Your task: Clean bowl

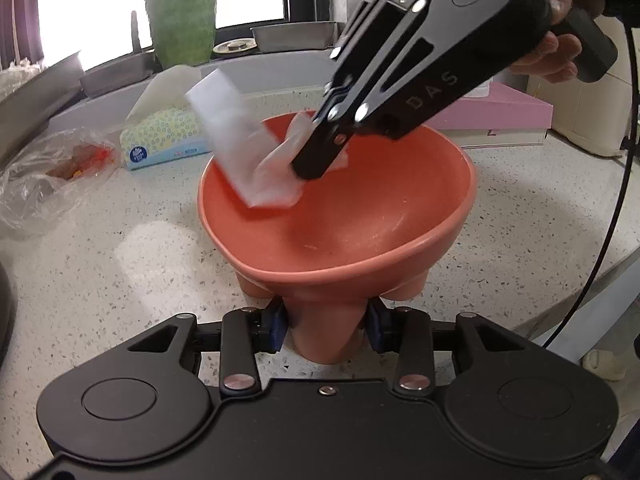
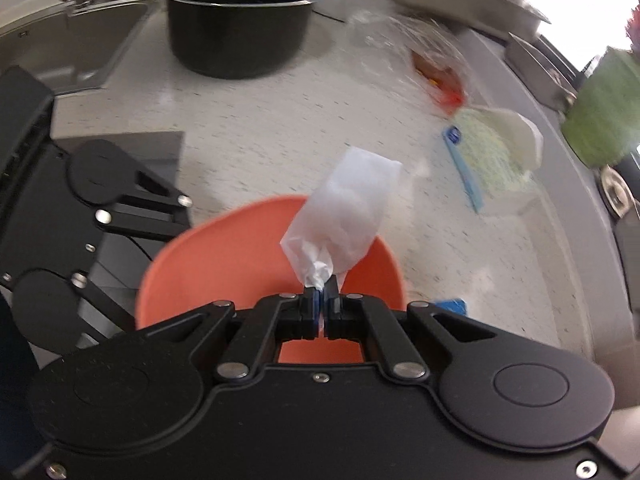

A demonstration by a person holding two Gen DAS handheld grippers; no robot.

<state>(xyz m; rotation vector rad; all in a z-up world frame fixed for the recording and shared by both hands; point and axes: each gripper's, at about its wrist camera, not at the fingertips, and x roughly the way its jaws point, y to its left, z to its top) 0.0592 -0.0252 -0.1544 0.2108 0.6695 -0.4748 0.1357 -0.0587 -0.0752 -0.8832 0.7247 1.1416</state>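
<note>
A salmon-red footed bowl (image 1: 360, 216) stands on the speckled counter. My left gripper (image 1: 326, 326) is shut on one leg of the bowl (image 1: 326, 332), close to the camera. My right gripper (image 1: 308, 168) reaches down into the bowl from the upper right and is shut on a white tissue (image 1: 240, 152), which lies against the bowl's far-left inner wall and sticks up past the rim. In the right wrist view my right gripper (image 2: 323, 294) pinches the bunched tissue (image 2: 348, 216) above the bowl (image 2: 224, 256). The left gripper's body (image 2: 80, 216) is at the left there.
A tissue box (image 1: 164, 136) and a clear plastic bag with red food (image 1: 52, 172) lie left of the bowl. A green vase (image 1: 182, 20), metal trays and a pink box (image 1: 508, 116) stand behind. A black pot (image 2: 240, 20) and a sink (image 2: 68, 40) are farther off.
</note>
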